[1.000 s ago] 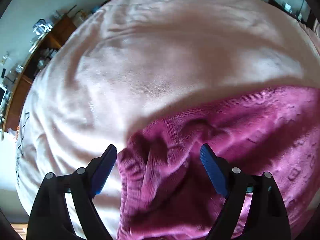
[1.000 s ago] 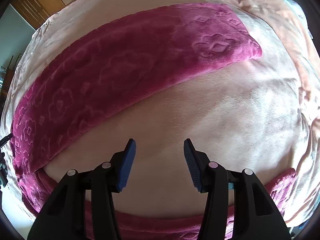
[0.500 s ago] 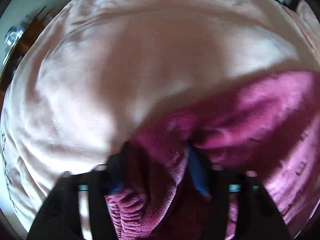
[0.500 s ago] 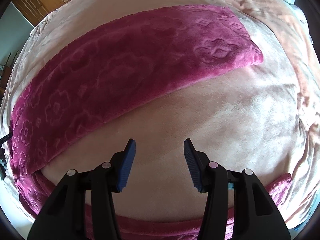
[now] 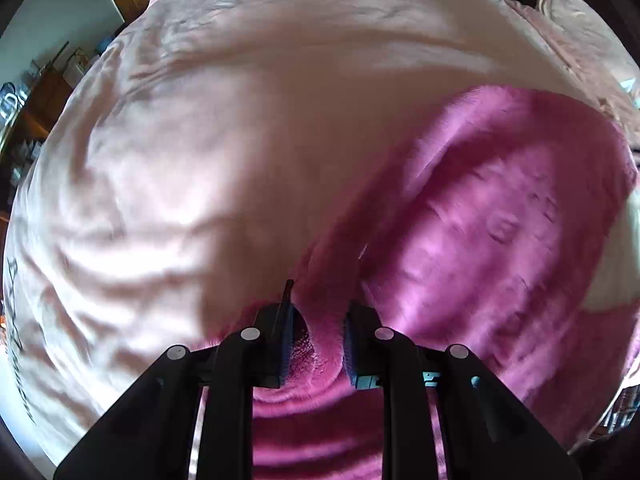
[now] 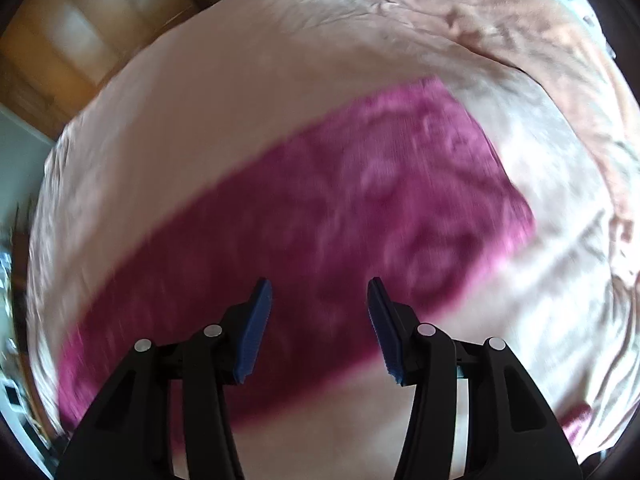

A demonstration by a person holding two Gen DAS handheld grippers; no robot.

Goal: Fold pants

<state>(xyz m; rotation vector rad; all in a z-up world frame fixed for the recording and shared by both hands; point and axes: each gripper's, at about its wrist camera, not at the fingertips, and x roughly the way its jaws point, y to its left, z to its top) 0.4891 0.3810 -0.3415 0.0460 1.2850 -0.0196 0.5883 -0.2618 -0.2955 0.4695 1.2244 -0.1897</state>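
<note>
The magenta fleece pants (image 5: 500, 232) lie on a pink bedspread (image 5: 208, 128). My left gripper (image 5: 318, 320) is shut on the pants' waistband end, which bunches up between the blue pads and is lifted off the bed. In the right wrist view one pant leg (image 6: 320, 208) stretches from lower left to upper right, with its cuff at the right. My right gripper (image 6: 320, 312) is open and empty, hovering over the middle of that leg. The picture is motion-blurred.
Wooden wardrobe doors (image 6: 72, 40) stand beyond the bed's far left edge. A cluttered shelf (image 5: 24, 112) sits left of the bed. A rumpled fold of bedspread (image 6: 560, 40) lies along the right side.
My left gripper closed on the waistband end and lifted it. My right gripper moved forward from the bare bedspread to above the pant leg, staying open.
</note>
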